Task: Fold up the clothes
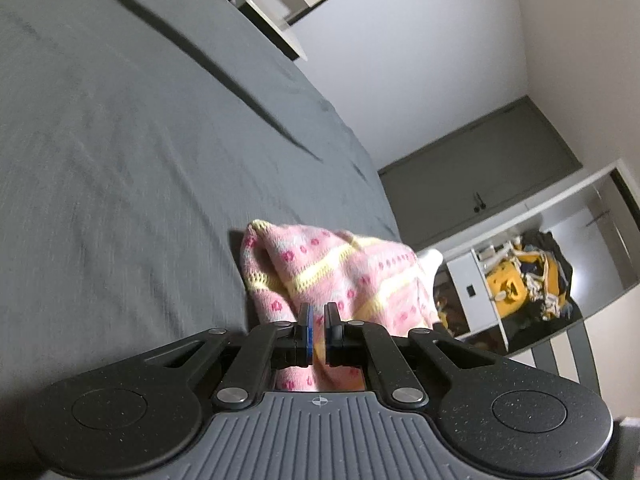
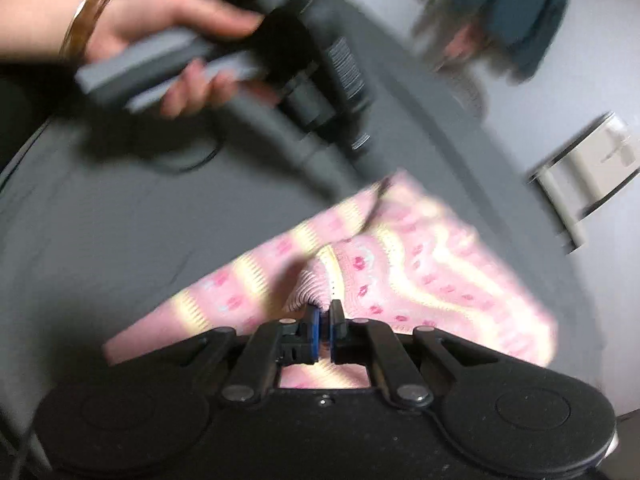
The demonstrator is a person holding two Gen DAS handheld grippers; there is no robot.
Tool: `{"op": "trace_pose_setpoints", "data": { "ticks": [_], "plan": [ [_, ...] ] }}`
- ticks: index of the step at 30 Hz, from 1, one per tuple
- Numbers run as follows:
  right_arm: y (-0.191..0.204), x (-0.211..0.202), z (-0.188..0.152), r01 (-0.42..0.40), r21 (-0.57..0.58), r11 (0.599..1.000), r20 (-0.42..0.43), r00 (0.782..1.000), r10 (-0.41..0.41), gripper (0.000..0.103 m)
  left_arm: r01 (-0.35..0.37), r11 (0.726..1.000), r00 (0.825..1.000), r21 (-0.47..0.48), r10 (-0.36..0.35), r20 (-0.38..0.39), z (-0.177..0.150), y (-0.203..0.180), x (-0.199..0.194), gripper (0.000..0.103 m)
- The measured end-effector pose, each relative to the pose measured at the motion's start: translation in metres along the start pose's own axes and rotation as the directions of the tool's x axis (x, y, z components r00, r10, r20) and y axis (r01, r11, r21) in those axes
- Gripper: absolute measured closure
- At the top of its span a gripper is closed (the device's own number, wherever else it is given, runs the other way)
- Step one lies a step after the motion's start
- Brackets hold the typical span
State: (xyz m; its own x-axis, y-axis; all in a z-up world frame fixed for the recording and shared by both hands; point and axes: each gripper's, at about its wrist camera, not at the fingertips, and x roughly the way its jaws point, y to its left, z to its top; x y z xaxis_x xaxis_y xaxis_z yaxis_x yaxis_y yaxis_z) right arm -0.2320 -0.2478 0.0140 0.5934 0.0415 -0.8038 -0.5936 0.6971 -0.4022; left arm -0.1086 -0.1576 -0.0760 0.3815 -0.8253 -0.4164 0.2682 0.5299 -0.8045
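hand only in rt wrist view

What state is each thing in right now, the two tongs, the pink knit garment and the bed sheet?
Left tongs: shut on the pink knit garment, a bunch lifted off the sheet.
Right tongs: shut on a ribbed edge of the garment.
Pink knit garment: partly folded, rumpled, not yet flat.
Grey bed sheet: spread out, with long creases.
Hand: wrapped around the left tool's handle.
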Motion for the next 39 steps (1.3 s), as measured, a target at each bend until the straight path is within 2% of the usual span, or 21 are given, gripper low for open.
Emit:
{"op": "trace_pose_setpoints", "data": {
  "ticks": [3,5,7,8,9,11,12,15,17,18,21,24,26,27,28,31,33,34,35,37,39],
  "plan": [
    [0.002,0.007,-0.004,-0.04,0.001,0.999,-0.058,0.997,0.04,0.098,-0.013,1.0,1.0,-0.003,0.013,0.015,-0.001,-0.004,0.001,0.101],
    [0.003,0.006,-0.009,-0.031,-0.012,0.999,-0.087,0.996,0.03,0.098,-0.023,1.0,1.0,-0.011,0.024,0.021,-0.001,-0.006,0.002,0.099],
    [0.004,0.005,-0.012,-0.019,-0.02,1.0,-0.09,0.996,0.017,0.097,-0.034,0.999,0.999,-0.014,0.034,0.02,0.0,-0.008,0.004,0.07],
    [0.003,0.002,-0.012,-0.03,-0.007,1.0,-0.087,0.996,0.03,0.096,-0.039,0.999,0.999,-0.015,0.039,0.018,0.002,-0.009,0.004,0.021],
    [0.004,0.001,-0.01,-0.032,0.001,0.999,-0.072,0.997,0.032,0.091,-0.042,0.999,0.999,-0.012,0.042,0.018,0.002,-0.011,0.006,0.0],
    [0.006,0.0,-0.006,-0.031,0.014,0.999,-0.038,0.999,0.031,0.078,-0.037,0.999,0.999,0.007,0.037,0.025,-0.001,-0.017,0.01,0.0],
    [0.007,-0.001,-0.004,-0.03,0.021,0.999,-0.021,0.999,0.031,0.066,-0.041,0.999,0.999,0.018,0.04,0.031,-0.003,-0.02,0.011,0.0],
    [0.005,-0.012,0.008,-0.032,0.056,0.998,0.079,0.996,0.028,0.06,-0.068,0.997,0.997,0.021,0.068,0.028,-0.004,-0.026,0.014,0.0],
    [0.002,-0.017,0.016,-0.006,0.098,0.995,0.131,0.991,-0.006,0.052,-0.062,0.998,0.998,-0.005,0.062,0.016,-0.003,-0.027,0.019,0.0],
    [-0.001,-0.017,0.021,0.018,0.122,0.992,0.149,0.988,-0.036,0.044,-0.065,0.998,0.998,-0.015,0.065,0.016,-0.002,-0.028,0.02,0.0],
    [-0.005,-0.006,0.038,0.077,0.172,0.982,0.176,0.978,-0.108,0.042,-0.105,0.994,0.991,-0.018,0.106,0.078,0.001,-0.034,0.012,0.0],
    [-0.003,0.018,0.058,0.141,0.18,0.973,0.165,0.971,-0.172,0.045,-0.111,0.992,0.984,-0.056,0.118,0.135,0.008,-0.031,0.002,0.0],
    [0.001,0.045,0.067,0.212,0.137,0.968,0.108,0.968,-0.227,0.059,-0.116,0.991,0.982,-0.066,0.124,0.142,0.015,-0.028,-0.003,0.0],
    [0.002,0.059,0.07,0.248,0.113,0.962,0.071,0.964,-0.257,0.07,-0.121,0.99,0.982,-0.066,0.129,0.141,0.019,-0.026,-0.006,0.0],
    [0.002,0.068,0.071,0.279,0.103,0.955,0.038,0.958,-0.284,0.074,-0.125,0.99,0.981,-0.069,0.134,0.14,0.022,-0.023,-0.008,0.0],
    [0.005,0.083,0.069,0.326,0.065,0.943,-0.038,0.945,-0.324,0.073,-0.112,0.989,0.982,-0.092,0.125,0.143,0.028,-0.01,-0.017,0.0],
    [0.01,0.09,0.068,0.332,0.025,0.943,-0.05,0.943,-0.33,0.075,-0.1,0.989,0.983,-0.105,0.115,0.146,0.031,-0.001,-0.022,0.0],
    [0.01,0.092,0.069,0.328,0.035,0.944,-0.043,0.944,-0.326,0.09,-0.092,0.99,0.984,-0.108,0.107,0.145,0.031,0.002,-0.023,0.0],
    [0.01,0.095,0.07,0.322,0.05,0.945,-0.034,0.946,-0.321,0.096,-0.083,0.99,0.985,-0.112,0.099,0.145,0.032,0.005,-0.023,0.0],
    [0.004,0.093,0.075,0.312,0.124,0.942,-0.002,0.949,-0.314,0.096,-0.063,0.991,0.987,-0.116,0.079,0.143,0.032,0.009,-0.023,0.0],
    [-0.014,0.087,0.083,0.254,0.276,0.927,0.03,0.962,-0.273,0.096,-0.049,0.992,0.987,-0.115,0.066,0.144,0.032,0.013,-0.024,0.0]
  ]
}}
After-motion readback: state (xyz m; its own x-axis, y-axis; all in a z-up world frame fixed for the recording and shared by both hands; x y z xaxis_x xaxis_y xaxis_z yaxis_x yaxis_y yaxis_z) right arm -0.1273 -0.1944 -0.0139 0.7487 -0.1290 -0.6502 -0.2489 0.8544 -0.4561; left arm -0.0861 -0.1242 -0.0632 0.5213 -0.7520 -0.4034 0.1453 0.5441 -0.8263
